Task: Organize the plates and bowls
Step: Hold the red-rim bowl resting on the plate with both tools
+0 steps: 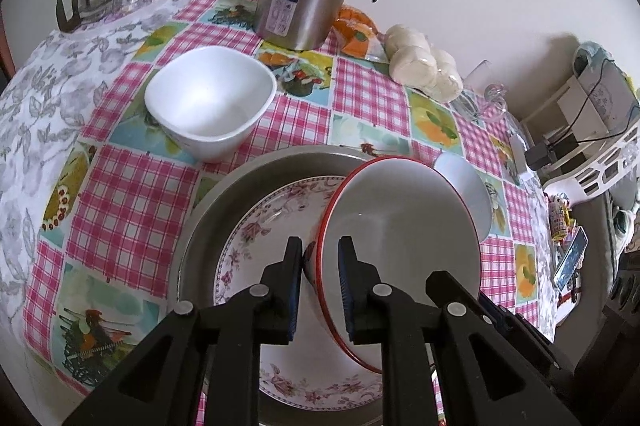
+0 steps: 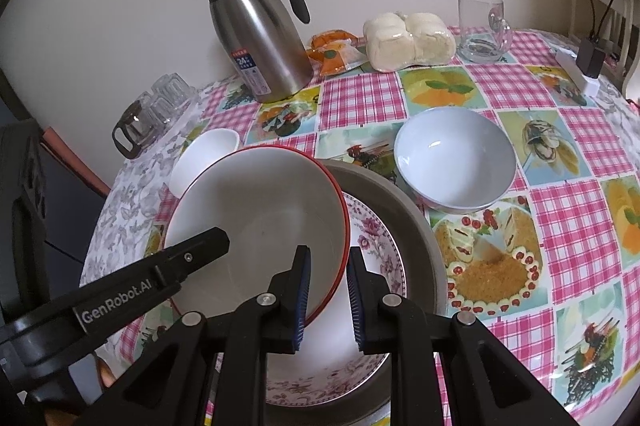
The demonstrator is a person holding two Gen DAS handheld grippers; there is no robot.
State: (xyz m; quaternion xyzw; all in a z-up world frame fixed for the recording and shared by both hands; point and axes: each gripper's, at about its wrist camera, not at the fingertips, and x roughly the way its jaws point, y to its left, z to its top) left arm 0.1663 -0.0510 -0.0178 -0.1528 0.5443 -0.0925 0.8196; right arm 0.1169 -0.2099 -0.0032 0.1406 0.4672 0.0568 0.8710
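Both grippers pinch the red-rimmed bowl (image 1: pixel 400 246): left gripper (image 1: pixel 319 290) and right gripper (image 2: pixel 327 300) on opposite rims. It hangs tilted directly above the floral plate (image 1: pixel 256 238), so lowering suits it.

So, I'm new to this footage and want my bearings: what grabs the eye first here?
The red-rimmed bowl, tilted over the floral plate in the grey dish, with the left hand-held gripper and right hand-held gripper each clamped on its rim from opposite sides. Behind it on the checked tablecloth stands a steel thermos jug; a square white bowl and a round pale bowl flank the stack.
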